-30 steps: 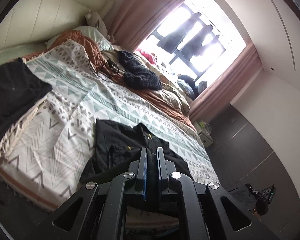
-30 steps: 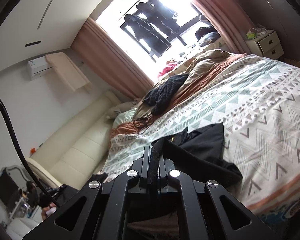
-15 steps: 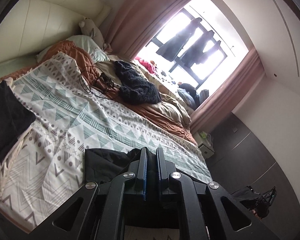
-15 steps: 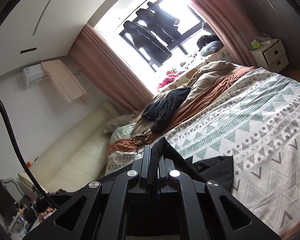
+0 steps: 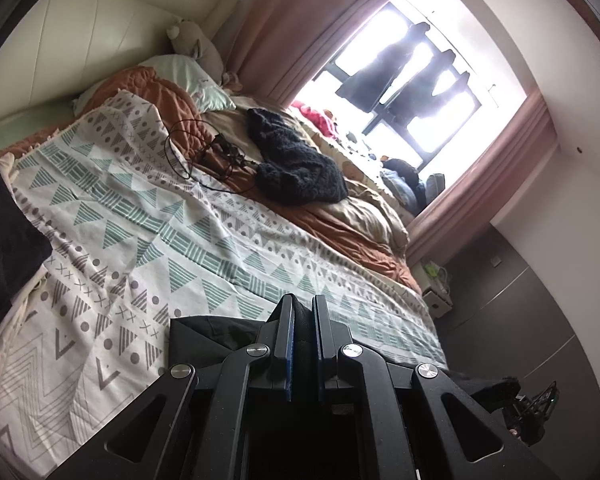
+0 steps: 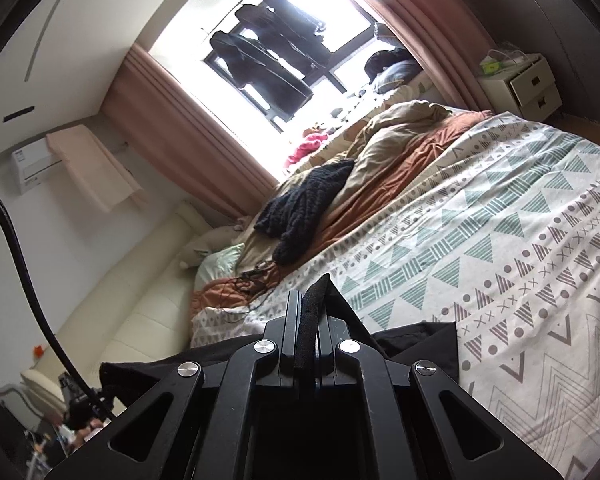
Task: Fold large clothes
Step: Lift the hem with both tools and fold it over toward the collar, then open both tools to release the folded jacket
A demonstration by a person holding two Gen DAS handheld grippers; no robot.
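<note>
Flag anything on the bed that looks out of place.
A tangle of thin black cables lies loose on the rust-orange quilt, beside a crumpled dark knitted garment. Neither belongs with the black garment being folded.

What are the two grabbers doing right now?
Left gripper: shut on the black garment.
Right gripper: shut on the same black garment.

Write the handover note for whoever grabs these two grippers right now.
Left gripper: shut on the black fabric garment.
Right gripper: shut on another edge of the same garment, fabric bunched between its fingers.
The garment hangs between both grippers at the near edge of the white patterned bedspread; part rests on it.
Done: both edges gripped.
Left: lay it flat and make the folds; none visible yet.
</note>
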